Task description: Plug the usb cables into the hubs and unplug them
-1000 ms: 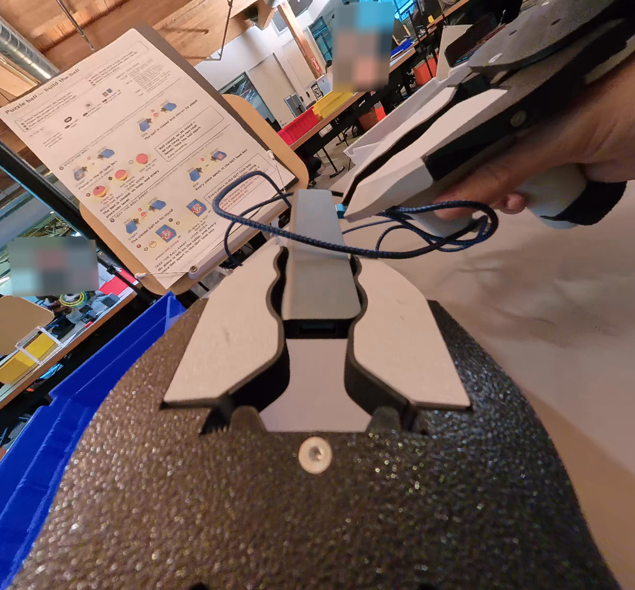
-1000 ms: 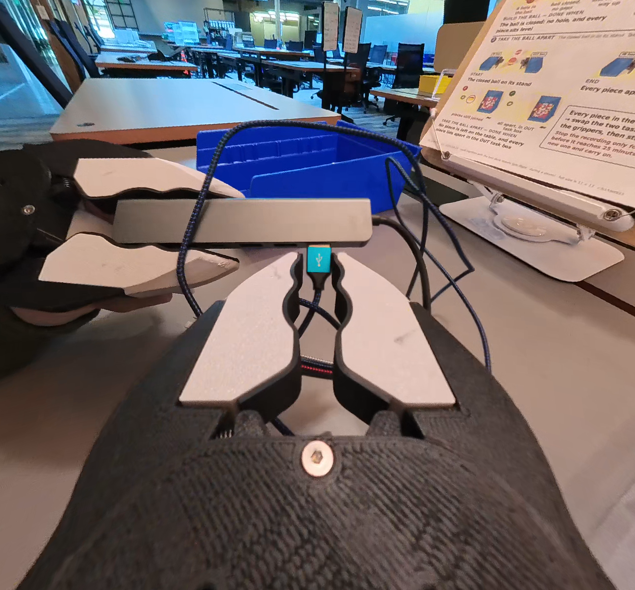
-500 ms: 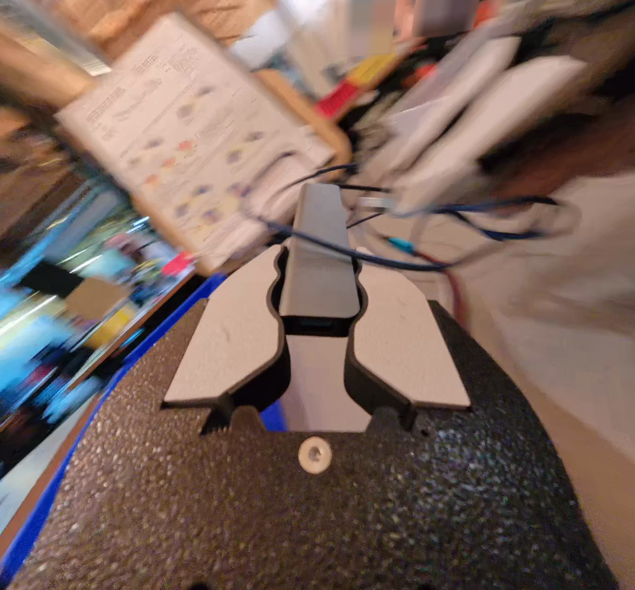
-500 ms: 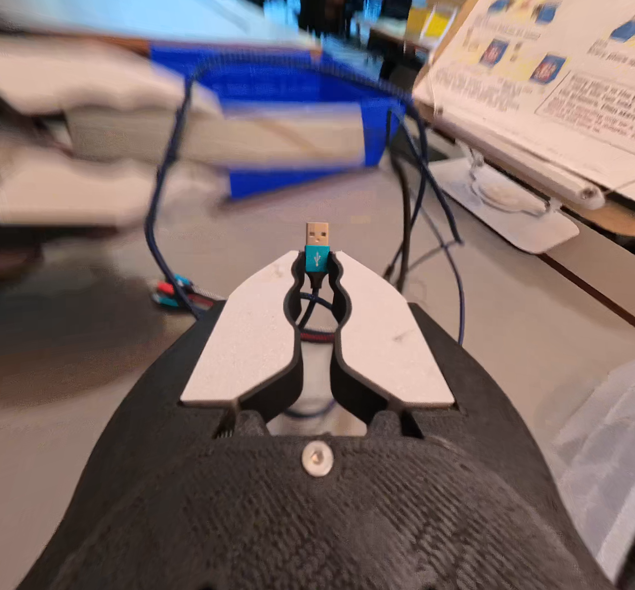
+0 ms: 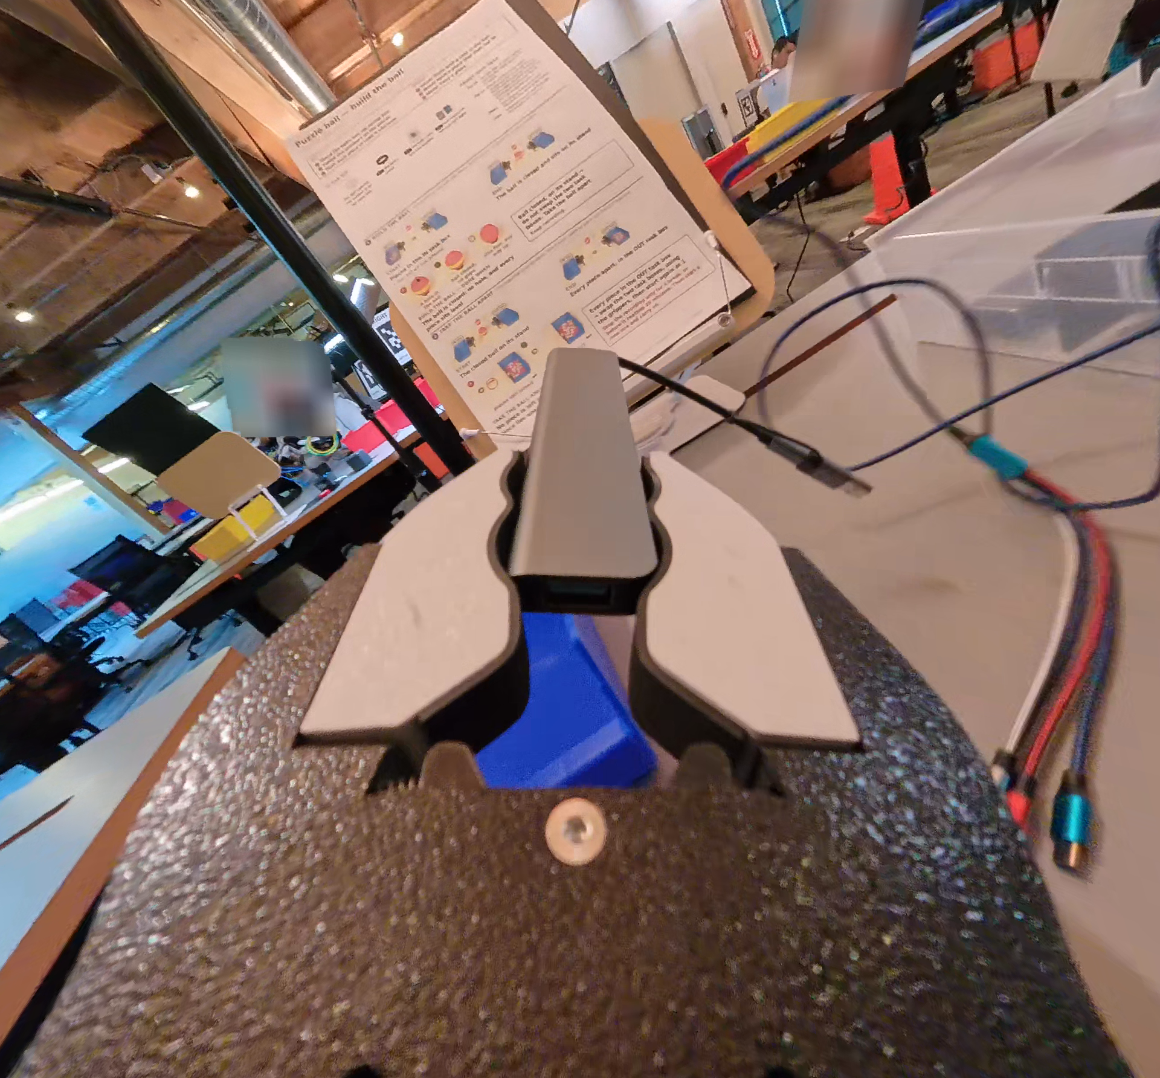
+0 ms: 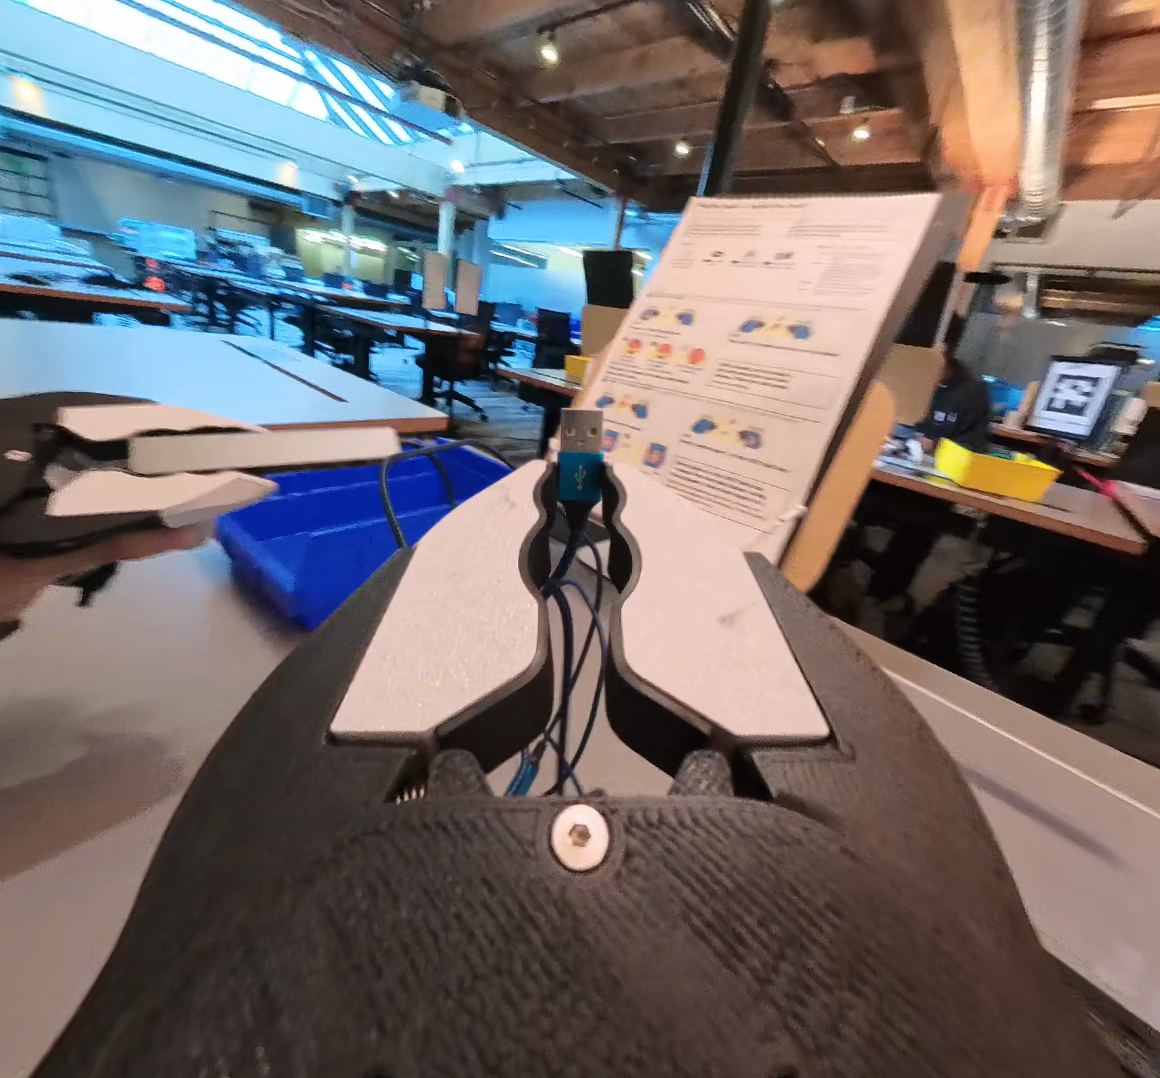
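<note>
My left gripper (image 5: 580, 483) is shut on a grey USB hub (image 5: 580, 470) and holds it above the table, an empty port facing the camera. The hub's own black cable (image 5: 753, 432) hangs free to the right. My right gripper (image 6: 579, 470) is shut on a teal USB plug (image 6: 580, 461) with its metal tip pointing up and free of the hub. The plug's blue braided cable (image 6: 565, 640) trails down between the fingers. In the right wrist view the left gripper with the hub (image 6: 263, 448) is at the left, apart from the plug.
A multi-head cable with red, blue and white strands (image 5: 1079, 640) lies on the grey table at the right. A blue bin (image 6: 351, 520) stands behind. An instruction sheet on a stand (image 6: 753, 370) is at the back. A clear plastic box (image 5: 1054, 269) is at the far right. Tip to tip, the grippers are about 25 cm apart.
The teal plug was in the hub a second ago; it has come out. The right gripper has lifted away with the plug and the two grippers have moved apart.
</note>
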Demonstrator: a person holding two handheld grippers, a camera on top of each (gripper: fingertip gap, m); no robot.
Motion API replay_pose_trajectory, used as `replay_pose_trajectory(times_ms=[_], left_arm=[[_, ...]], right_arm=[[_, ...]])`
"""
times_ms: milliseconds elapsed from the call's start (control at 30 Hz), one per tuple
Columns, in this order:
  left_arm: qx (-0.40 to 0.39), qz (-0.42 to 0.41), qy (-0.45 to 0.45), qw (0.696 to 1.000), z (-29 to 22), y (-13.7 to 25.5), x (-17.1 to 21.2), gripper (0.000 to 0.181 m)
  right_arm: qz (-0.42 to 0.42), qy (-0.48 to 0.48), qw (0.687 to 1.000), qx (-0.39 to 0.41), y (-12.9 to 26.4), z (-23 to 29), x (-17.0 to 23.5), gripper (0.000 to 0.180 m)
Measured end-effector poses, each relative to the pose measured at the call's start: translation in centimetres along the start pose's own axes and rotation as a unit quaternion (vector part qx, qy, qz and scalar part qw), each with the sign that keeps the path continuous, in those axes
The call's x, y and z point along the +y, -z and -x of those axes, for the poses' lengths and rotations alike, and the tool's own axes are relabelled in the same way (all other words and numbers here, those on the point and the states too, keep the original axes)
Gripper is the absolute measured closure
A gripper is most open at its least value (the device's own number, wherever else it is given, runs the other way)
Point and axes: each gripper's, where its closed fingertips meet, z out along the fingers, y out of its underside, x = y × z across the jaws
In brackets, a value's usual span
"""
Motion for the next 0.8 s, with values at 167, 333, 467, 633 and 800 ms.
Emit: replay_pose_trajectory(times_ms=[167,333,467,633,800], left_arm=[[-0.021,-0.037,0.056,0.998,2.5,1.3,-2.1,0.146],[-0.049,-0.053,0.061,0.996,5.1,2.6,-3.3,0.146],[-0.042,-0.044,0.071,0.996,5.4,2.4,-2.5,0.146],[-0.033,-0.044,0.072,0.996,5.4,2.3,-2.3,0.146],[-0.023,-0.037,0.073,0.996,5.1,2.1,-2.0,0.146]], right_arm=[[0.049,-0.014,0.999,0.001,0.0,-1.2,2.5,0.166],[0.070,0.036,0.997,-0.025,-0.7,0.5,3.0,0.166],[0.036,0.070,0.997,0.008,-0.1,-0.1,0.6,0.166],[-0.016,0.089,0.992,0.091,1.7,-4.6,-4.4,0.166],[0.016,0.079,0.983,0.163,2.4,-10.9,-5.2,0.166]])
